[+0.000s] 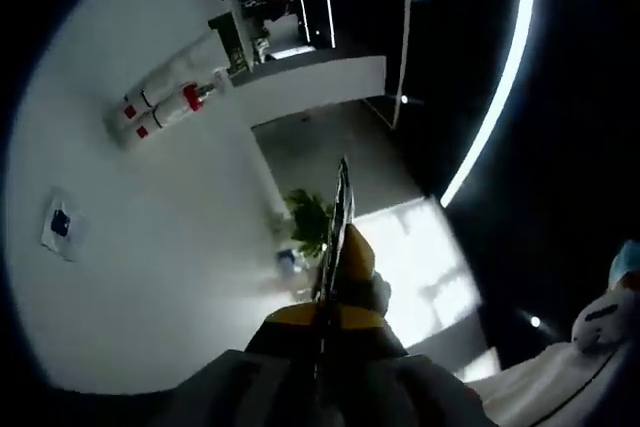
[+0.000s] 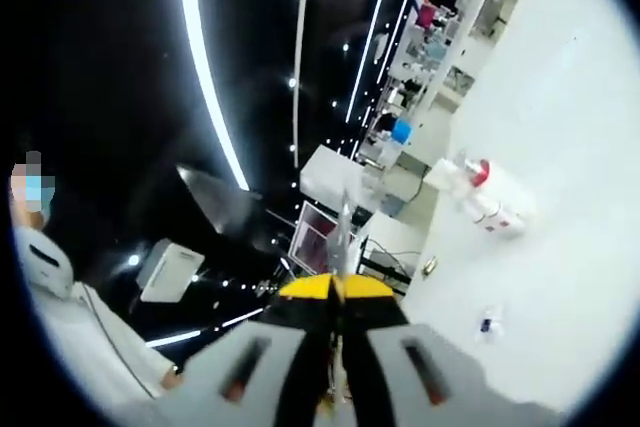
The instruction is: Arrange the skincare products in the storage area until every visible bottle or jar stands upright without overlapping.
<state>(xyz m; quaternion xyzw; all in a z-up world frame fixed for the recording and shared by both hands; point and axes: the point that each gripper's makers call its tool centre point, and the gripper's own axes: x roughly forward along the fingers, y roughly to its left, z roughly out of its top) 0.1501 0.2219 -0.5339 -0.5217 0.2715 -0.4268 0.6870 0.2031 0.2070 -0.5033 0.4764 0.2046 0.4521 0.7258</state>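
Two white bottles [image 1: 158,113] with red labels rest side by side on a white surface [image 1: 150,277], far from my left gripper [image 1: 341,182]. One has a red cap [image 1: 192,97], and both seem to lie on their sides. The left gripper's jaws are pressed together with nothing between them. In the right gripper view the same white bottles [image 2: 487,202] sit on the white surface [image 2: 560,277] to the right. My right gripper [image 2: 344,217] is shut and empty, pointing past that surface's edge into the dark room.
A small flat packet [image 1: 60,225] with a dark mark lies alone on the white surface; it appears as a small packet [image 2: 487,324] in the right gripper view. A green plant [image 1: 310,219] stands beyond the edge. A person in white [image 2: 45,267] is at the left. Shelves [image 2: 430,37] stand in the back.
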